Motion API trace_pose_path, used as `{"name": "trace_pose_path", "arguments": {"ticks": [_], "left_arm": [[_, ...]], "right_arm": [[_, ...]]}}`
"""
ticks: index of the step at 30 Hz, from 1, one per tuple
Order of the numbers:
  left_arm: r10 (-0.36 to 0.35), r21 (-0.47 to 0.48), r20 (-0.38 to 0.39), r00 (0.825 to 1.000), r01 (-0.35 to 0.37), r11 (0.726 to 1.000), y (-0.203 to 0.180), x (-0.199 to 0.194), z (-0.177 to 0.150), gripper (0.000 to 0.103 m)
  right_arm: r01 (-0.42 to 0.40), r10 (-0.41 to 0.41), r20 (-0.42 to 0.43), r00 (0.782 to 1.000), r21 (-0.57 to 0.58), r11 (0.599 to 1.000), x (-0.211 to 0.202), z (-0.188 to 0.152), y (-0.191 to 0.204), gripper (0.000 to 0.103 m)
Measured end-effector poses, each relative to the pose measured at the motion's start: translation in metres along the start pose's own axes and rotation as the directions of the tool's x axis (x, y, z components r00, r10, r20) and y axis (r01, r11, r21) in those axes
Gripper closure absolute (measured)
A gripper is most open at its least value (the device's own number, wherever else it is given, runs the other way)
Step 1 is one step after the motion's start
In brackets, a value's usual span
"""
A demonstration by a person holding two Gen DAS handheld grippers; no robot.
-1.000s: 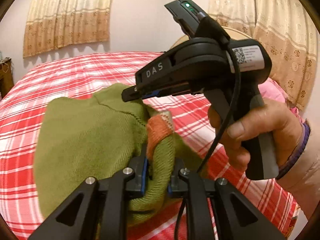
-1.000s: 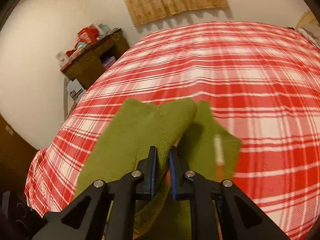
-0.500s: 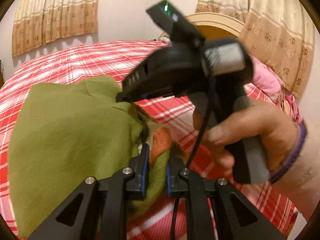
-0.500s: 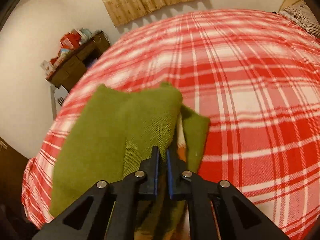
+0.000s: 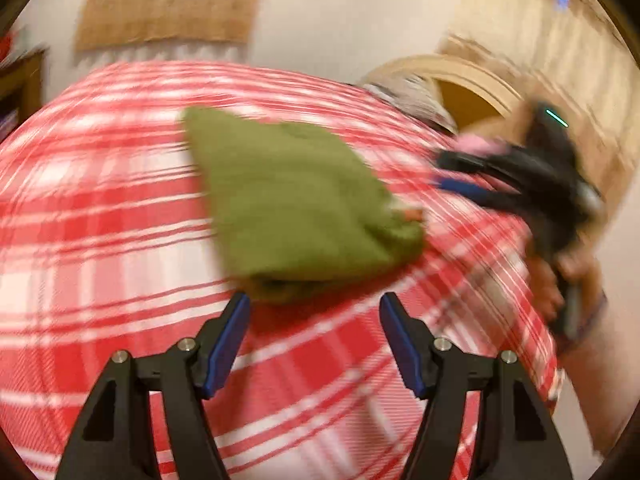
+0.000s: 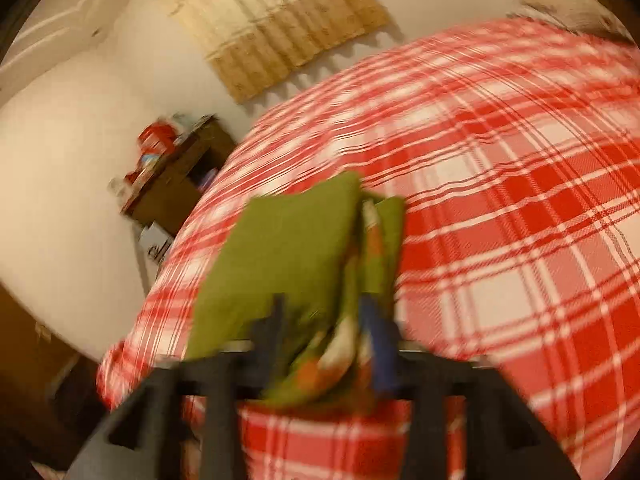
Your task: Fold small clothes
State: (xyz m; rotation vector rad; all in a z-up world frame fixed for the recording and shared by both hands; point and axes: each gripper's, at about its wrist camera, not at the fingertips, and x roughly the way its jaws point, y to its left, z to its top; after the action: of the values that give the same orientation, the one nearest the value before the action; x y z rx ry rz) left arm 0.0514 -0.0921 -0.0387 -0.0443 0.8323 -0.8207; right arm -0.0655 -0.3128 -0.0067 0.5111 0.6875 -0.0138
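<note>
Fold laid mid-frame, the left gripper (image 5: pixel 314 316) and right gripper (image 6: pixel 326 320) are opening off the green garment (image 5: pixel 296 204); next, probably smoothing it flat.

1. Motion blur smears both views.
2. Right gripper (image 6: pixel 326 320): opening jaws are streaked; the folded green knit garment (image 6: pixel 288 248) hides their tips.
3. Clutter on the dark wooden side table (image 6: pixel 176 184) is unreadable.
</note>
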Motion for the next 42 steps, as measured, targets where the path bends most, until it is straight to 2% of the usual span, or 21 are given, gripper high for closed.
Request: {"name": "trace_pose_path", "arguments": {"ticks": [3, 4, 5, 6, 8, 12, 16, 17, 18, 20, 23, 26, 29, 32, 35, 36, 37, 39, 41, 42], "left_arm": [[0.059, -0.083, 0.009, 0.998, -0.058, 0.995, 0.021, -0.004, 0.003, 0.034], [0.084, -0.092, 0.012, 0.996, -0.083, 0.992, 0.025, -0.004, 0.002, 0.034], [0.112, -0.098, 0.017, 0.994, -0.11, 0.989, 0.026, -0.005, 0.001, 0.034], [0.129, -0.102, 0.021, 0.991, -0.127, 0.987, 0.03, -0.006, 0.0, 0.034], [0.162, -0.106, 0.02, 0.987, -0.159, 0.981, 0.035, -0.007, -0.001, 0.034], [0.19, -0.12, 0.026, 0.981, -0.185, 0.975, 0.038, -0.005, 0.006, 0.034], [0.183, -0.124, 0.031, 0.983, -0.177, 0.976, 0.039, 0.0, 0.014, 0.034], [0.183, -0.12, 0.035, 0.983, -0.177, 0.977, 0.04, -0.001, 0.014, 0.034], [0.185, -0.116, 0.038, 0.982, -0.18, 0.977, 0.038, 0.001, 0.016, 0.034], [0.185, -0.108, 0.042, 0.982, -0.179, 0.978, 0.035, 0.003, 0.02, 0.034], [0.178, -0.102, 0.051, 0.983, -0.172, 0.98, 0.031, 0.003, 0.026, 0.034], [0.177, -0.097, 0.057, 0.983, -0.17, 0.981, 0.027, 0.005, 0.031, 0.034], [0.173, -0.079, 0.027, 0.985, -0.17, 0.982, 0.022, 0.023, 0.03, 0.034], [0.23, -0.035, -0.009, 0.973, -0.23, 0.973, 0.014, 0.047, 0.02, 0.033], [0.267, -0.048, -0.024, 0.963, -0.268, 0.962, 0.014, 0.057, 0.014, 0.021], [0.291, -0.044, -0.024, 0.957, -0.291, 0.956, 0.015, 0.057, 0.014, 0.015], [0.297, -0.036, -0.023, 0.954, -0.298, 0.954, 0.015, 0.056, 0.014, 0.013], [0.304, -0.015, -0.025, 0.952, -0.304, 0.952, 0.015, 0.055, 0.016, 0.013], [0.315, -0.008, -0.023, 0.949, -0.315, 0.949, 0.013, 0.054, 0.019, 0.013], [0.322, -0.009, -0.027, 0.946, -0.322, 0.947, 0.012, 0.054, 0.02, 0.013]], "right_arm": [[-0.02, 0.023, 0.022, 0.999, -0.139, 0.99, -0.003, -0.015, 0.031, 0.025], [0.012, -0.008, 0.017, 1.0, -0.199, 0.98, 0.002, -0.019, 0.041, 0.025], [0.056, -0.056, 0.007, 0.998, -0.249, 0.967, 0.009, -0.023, 0.048, 0.032], [0.078, -0.084, -0.007, 0.996, -0.286, 0.955, 0.018, -0.025, 0.052, 0.046], [0.077, -0.105, -0.072, 0.992, -0.319, 0.945, 0.041, -0.027, 0.051, 0.062], [0.097, -0.152, -0.156, 0.976, -0.31, 0.946, 0.076, -0.031, 0.03, 0.062], [0.064, -0.134, -0.178, 0.975, -0.351, 0.934, 0.071, -0.042, 0.029, 0.062], [0.065, -0.141, -0.181, 0.973, -0.373, 0.926, 0.069, -0.044, 0.032, 0.068], [0.079, -0.161, -0.177, 0.971, -0.399, 0.913, 0.066, -0.046, 0.034, 0.083], [0.124, -0.204, -0.157, 0.966, -0.409, 0.904, 0.062, -0.047, 0.034, 0.094], [0.162, -0.194, -0.063, 0.979, -0.342, 0.926, 0.037, -0.037, 0.027, 0.095], [0.182, -0.179, 0.034, 0.983, -0.214, 0.96, 0.006, -0.03, 0.008, 0.097], [0.183, -0.185, 0.0, 0.983, -0.119, 0.976, 0.009, -0.039, -0.02, 0.097], [0.208, -0.215, -0.047, 0.976, -0.113, 0.971, 0.028, -0.056, -0.031, 0.097], [0.195, -0.198, -0.051, 0.979, -0.063, 0.979, 0.027, -0.05, -0.036, 0.096], [0.188, -0.191, -0.059, 0.98, -0.051, 0.981, 0.027, -0.047, -0.038, 0.095], [0.187, -0.189, -0.065, 0.98, -0.045, 0.981, 0.025, -0.044, -0.037, 0.093], [0.194, -0.195, -0.045, 0.98, -0.021, 0.981, 0.017, -0.033, -0.033, 0.074], [0.252, -0.252, 0.035, 0.967, -0.01, 0.968, 0.005, -0.022, -0.021, 0.071], [0.267, -0.264, 0.103, 0.959, -0.016, 0.964, -0.003, -0.014, -0.011, 0.07]]}}
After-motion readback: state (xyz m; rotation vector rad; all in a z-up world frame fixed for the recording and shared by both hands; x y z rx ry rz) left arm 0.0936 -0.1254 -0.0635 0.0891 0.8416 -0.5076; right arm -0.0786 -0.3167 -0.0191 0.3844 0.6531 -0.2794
